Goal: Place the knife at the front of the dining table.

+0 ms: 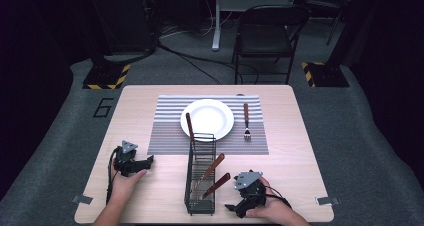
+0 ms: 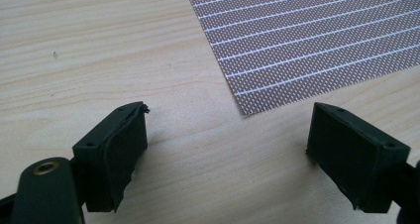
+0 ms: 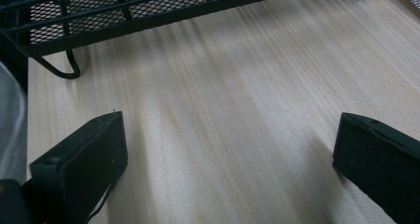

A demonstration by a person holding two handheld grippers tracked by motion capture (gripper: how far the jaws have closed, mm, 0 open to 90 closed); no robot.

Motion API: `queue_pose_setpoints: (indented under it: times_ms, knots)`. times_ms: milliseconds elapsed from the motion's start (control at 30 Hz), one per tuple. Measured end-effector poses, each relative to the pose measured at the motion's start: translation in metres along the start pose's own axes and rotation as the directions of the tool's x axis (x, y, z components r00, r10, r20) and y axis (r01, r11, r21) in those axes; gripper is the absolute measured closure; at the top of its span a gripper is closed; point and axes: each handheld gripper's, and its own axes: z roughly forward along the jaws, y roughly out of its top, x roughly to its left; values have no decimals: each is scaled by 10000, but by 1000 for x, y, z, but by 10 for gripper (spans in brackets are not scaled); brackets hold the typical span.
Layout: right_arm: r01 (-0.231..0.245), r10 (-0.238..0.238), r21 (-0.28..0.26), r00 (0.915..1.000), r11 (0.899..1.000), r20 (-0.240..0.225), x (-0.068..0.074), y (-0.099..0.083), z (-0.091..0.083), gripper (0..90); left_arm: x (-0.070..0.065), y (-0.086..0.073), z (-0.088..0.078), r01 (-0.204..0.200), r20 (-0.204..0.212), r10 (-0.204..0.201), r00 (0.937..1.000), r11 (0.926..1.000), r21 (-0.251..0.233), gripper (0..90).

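Observation:
A white plate (image 1: 207, 118) lies on a striped placemat (image 1: 170, 131) at the table's middle, with a wooden-handled fork (image 1: 246, 122) to its right. A black wire cutlery rack (image 1: 201, 173) stands in front of the mat and holds several wooden-handled utensils (image 1: 212, 168). My left gripper (image 1: 147, 161) rests low on the table left of the rack, open, near the placemat's corner (image 2: 245, 110); bare wood lies between its jaws. My right gripper (image 1: 231, 207) sits at the front edge right of the rack, open over bare wood, with the rack's base (image 3: 148, 16) just ahead.
The wooden table (image 1: 290, 161) has tape marks at its front corners. A folding chair (image 1: 267, 36) stands beyond the far edge, with cables and striped floor bases on the grey floor around it.

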Motion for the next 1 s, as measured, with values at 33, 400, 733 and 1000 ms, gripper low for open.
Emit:
queue_pose_setpoints:
  times_ms: [33, 400, 733, 1000]
  knots:
    - [1, -1, -1, 10000, 10000, 1, 0, 0, 0, 0, 0, 0, 0, 24, -38, -24, 10000, 10000, -32, 163]
    - [-4, 4, 5, 10000, 10000, 1, 0, 0, 0, 0, -4, 9, -15, 369, 363, -370, 9987, 9993, 31, 356]
    - [-121, 121, 62, 9999, 9999, -17, 1, 0, 0, 0, -20, 28, -41, 66, 667, -55, 9978, 9998, -162, 378]
    - [-117, 117, 58, 9999, 9999, -15, 1, 0, 0, 0, -35, 40, -52, -145, 1031, 174, 9945, 9995, -282, 377]
